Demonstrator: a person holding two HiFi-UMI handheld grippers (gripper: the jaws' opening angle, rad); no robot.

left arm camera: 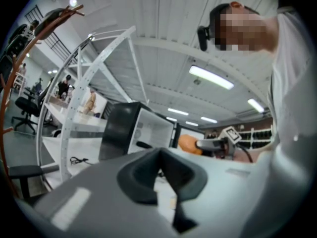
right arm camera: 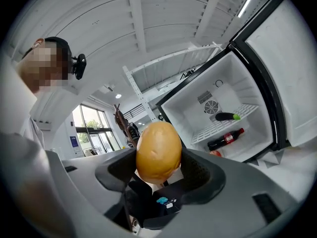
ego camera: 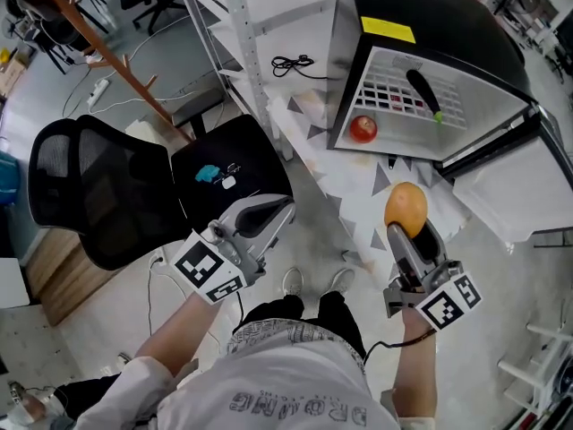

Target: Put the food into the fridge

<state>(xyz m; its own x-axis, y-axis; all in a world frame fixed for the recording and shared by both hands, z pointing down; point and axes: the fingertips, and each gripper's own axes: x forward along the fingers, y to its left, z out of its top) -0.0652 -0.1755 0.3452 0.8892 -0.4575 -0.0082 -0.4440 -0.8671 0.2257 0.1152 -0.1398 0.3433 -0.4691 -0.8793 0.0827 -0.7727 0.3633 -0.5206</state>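
Observation:
My right gripper (ego camera: 405,225) is shut on a round orange-yellow fruit (ego camera: 406,207), held in front of the small black fridge (ego camera: 430,25), whose door (ego camera: 528,186) hangs open to the right. Inside lie a red apple (ego camera: 363,129) and a dark eggplant (ego camera: 423,90) on the wire shelf. In the right gripper view the fruit (right arm camera: 158,151) sits between the pads, with the eggplant (right arm camera: 227,116), a cola bottle (right arm camera: 225,139) and the apple (right arm camera: 215,153) beyond. My left gripper (ego camera: 285,206) is shut and empty, to the left of the fridge; in its own view the left gripper (left arm camera: 161,175) faces the fridge (left arm camera: 133,128).
A black mesh office chair (ego camera: 98,195) and a black seat (ego camera: 228,173) with small items stand at the left. A white metal rack (ego camera: 242,25) with a black cable (ego camera: 291,63) stands beside the fridge. A wooden coat stand (ego camera: 98,52) leans at the upper left.

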